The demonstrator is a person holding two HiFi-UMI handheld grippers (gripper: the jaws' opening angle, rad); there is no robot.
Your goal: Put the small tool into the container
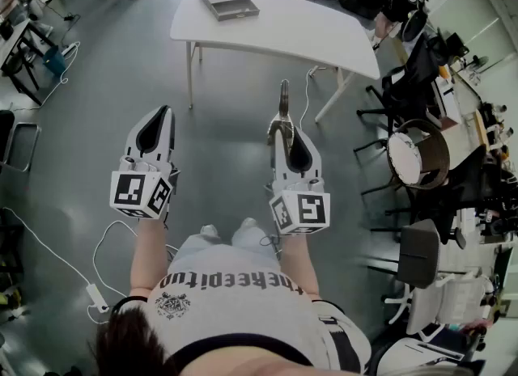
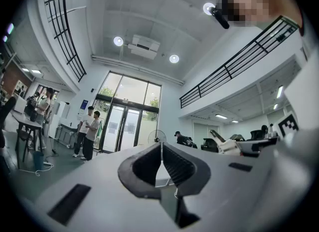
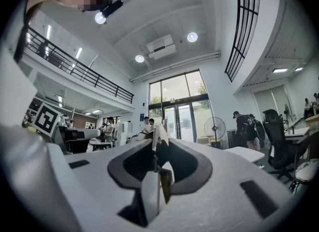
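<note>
Gripping the small metal tool [image 1: 283, 101] between its jaws, the right gripper [image 1: 285, 129] is held out over the grey floor [image 1: 97, 83], pointing roughly level. The tool's slim shaft sticks out past the gripper's tip, and its wider part sits just inside the jaws; the right gripper view shows pale metal wedged in the narrow gap between them. The left gripper [image 1: 165, 111] is held beside the right one, apart from it and at about the same reach. Its jaws are clenched together on nothing, meeting along a thin line in the left gripper view.

Well ahead of both grippers stands a white surface [image 1: 299, 35]. The container [image 1: 229, 1], a flat grey tray with two round recesses, lies on the far part of that surface, ahead of the right gripper and a little to its left. The tool is well apart from it, in the air.

To the right of the right gripper are office chairs [image 1: 421, 152] and cluttered desks. A white cable [image 1: 48, 245] trails over the floor below and to the left of the left gripper.
</note>
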